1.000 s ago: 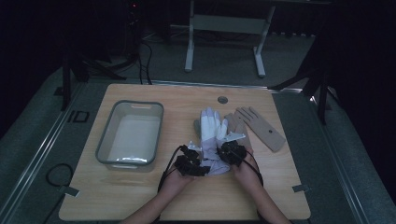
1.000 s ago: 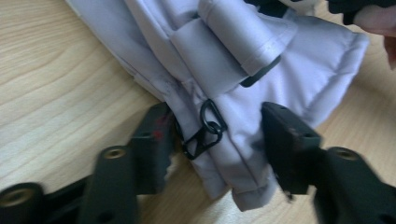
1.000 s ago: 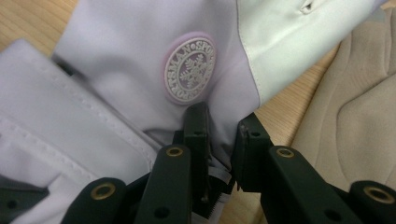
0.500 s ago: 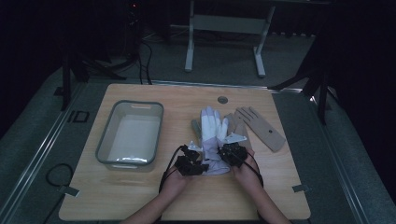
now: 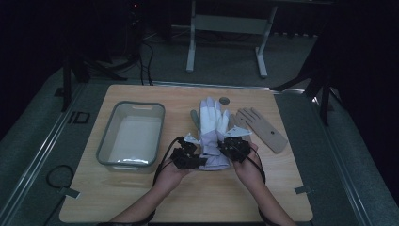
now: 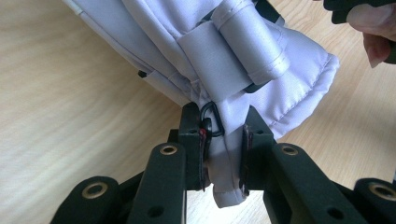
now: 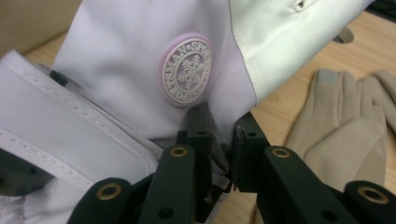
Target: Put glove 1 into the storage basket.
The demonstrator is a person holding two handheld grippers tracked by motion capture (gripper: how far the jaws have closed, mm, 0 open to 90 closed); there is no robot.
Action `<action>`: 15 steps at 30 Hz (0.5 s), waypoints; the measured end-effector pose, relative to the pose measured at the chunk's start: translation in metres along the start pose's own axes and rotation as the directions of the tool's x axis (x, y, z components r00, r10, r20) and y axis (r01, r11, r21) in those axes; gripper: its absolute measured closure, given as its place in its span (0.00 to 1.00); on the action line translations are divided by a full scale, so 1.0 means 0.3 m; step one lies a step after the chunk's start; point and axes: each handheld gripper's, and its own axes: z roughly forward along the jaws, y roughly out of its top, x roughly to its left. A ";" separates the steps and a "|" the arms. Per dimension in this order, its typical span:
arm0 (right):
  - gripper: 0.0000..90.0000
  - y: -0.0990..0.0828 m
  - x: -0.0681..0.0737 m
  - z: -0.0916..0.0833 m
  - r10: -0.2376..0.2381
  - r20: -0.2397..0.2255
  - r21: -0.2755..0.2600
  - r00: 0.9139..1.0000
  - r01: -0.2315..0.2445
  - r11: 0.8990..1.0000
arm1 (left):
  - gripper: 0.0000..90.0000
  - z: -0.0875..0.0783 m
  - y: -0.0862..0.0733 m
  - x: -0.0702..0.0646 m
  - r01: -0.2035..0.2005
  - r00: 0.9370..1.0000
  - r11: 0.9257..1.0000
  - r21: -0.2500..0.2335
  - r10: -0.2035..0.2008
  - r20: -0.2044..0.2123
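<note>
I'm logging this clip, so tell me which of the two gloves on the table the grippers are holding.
The white glove. Both the left gripper and right gripper pinch its cuff, while the tan glove lies flat and untouched beside it.

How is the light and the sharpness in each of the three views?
High view: dim, dark surroundings, the white glove brightest. Left gripper view: well lit, glove cuff sharp, the near jaws slightly soft. Right gripper view: the round badge is sharp, the tan glove behind a little blurred.
</note>
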 end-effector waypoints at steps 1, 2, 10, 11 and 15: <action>0.89 0.010 0.004 -0.003 0.000 0.000 -0.003 1.000 0.000 1.000 | 0.83 -0.011 0.006 0.003 -0.004 1.000 1.000 0.004 0.004 0.000; 0.89 0.020 0.007 -0.006 -0.005 -0.002 -0.006 1.000 0.005 1.000 | 0.83 -0.023 0.012 0.006 -0.011 1.000 1.000 0.007 0.011 -0.007; 0.89 0.106 0.042 -0.023 -0.008 -0.020 -0.040 1.000 0.007 0.999 | 0.83 -0.124 0.042 0.033 -0.048 0.998 0.999 0.018 0.048 -0.043; 0.89 0.117 0.048 -0.023 -0.008 -0.024 -0.044 1.000 0.007 0.999 | 0.83 -0.137 0.043 0.039 -0.050 0.998 0.999 0.021 0.051 -0.045; 0.89 0.157 0.082 -0.019 -0.020 -0.036 -0.055 0.999 0.018 0.998 | 0.83 -0.190 0.039 0.062 -0.058 0.997 0.998 0.032 0.059 -0.055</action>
